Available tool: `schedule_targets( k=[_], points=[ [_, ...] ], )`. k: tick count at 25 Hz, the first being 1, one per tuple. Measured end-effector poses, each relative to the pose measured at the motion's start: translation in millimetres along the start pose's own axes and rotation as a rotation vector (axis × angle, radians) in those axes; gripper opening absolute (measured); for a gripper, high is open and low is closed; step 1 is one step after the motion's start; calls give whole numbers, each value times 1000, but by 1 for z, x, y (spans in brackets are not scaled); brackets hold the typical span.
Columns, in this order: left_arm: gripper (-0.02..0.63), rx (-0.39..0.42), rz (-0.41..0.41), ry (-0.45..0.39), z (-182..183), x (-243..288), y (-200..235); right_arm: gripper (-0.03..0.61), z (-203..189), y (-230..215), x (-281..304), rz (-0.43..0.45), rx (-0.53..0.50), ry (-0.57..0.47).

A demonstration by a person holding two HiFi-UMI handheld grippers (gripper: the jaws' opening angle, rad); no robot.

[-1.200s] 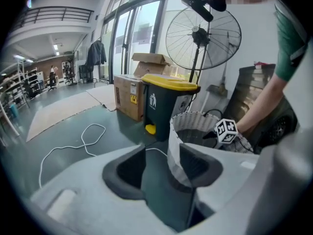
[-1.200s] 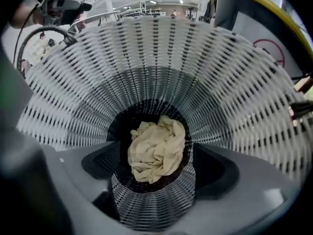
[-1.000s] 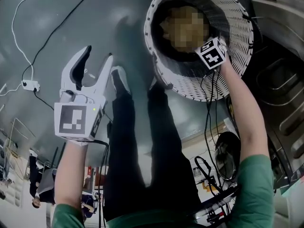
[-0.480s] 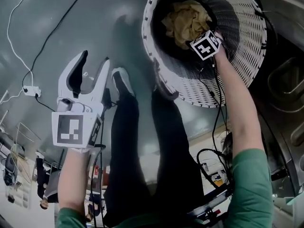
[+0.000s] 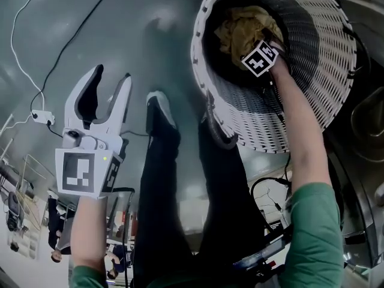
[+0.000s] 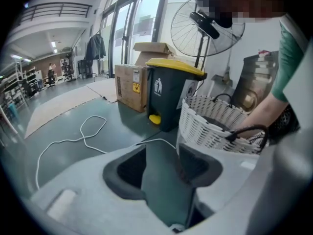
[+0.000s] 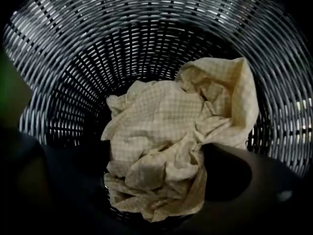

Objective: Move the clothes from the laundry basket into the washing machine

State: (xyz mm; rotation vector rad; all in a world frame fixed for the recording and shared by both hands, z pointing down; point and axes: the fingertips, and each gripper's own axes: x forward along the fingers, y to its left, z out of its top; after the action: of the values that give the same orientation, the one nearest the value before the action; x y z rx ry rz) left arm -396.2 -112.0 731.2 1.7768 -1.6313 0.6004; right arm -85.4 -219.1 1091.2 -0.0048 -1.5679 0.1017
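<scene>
A crumpled cream checked cloth (image 7: 166, 141) lies at the bottom of the white woven laundry basket (image 5: 282, 119). My right gripper (image 7: 146, 160) points down inside the basket just above the cloth (image 5: 243, 32). Its jaws have just been opening and stand wide, one dark finger on each side of the cloth without pressing it. In the head view only its marker cube (image 5: 260, 57) shows. My left gripper (image 5: 111, 77) hangs open and empty over the floor, left of the basket (image 6: 215, 126); its pads (image 6: 129, 170) hold nothing.
A green bin with a yellow lid (image 6: 171, 92), a cardboard box (image 6: 132, 84) and a standing fan (image 6: 205, 28) stand behind the basket. A white cable (image 6: 83, 136) loops over the floor. A metal appliance (image 5: 366, 119) sits right of the basket. The person's legs (image 5: 174, 185) stand between the grippers.
The right gripper has sunk deeper into the basket, closer to the cloth. The left gripper has dropped a little, still open.
</scene>
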Motion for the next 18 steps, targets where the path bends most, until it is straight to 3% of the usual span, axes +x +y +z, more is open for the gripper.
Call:
schedule_targets(
  k=[8,15,16,18],
  points=[
    [210,56,20,-18,9,18,11,583,1,-6,38,-15,-43,49],
    [207,71,3,-53,27,38,4,579,1,-5,54,40,-17,108],
    [207,69,-2,-53,28,39,1,553,0,-7,52,32,-16,107],
    [207,66,-15,-54,30,37,-5,384,2,-11,41,-2,1,83]
  ],
)
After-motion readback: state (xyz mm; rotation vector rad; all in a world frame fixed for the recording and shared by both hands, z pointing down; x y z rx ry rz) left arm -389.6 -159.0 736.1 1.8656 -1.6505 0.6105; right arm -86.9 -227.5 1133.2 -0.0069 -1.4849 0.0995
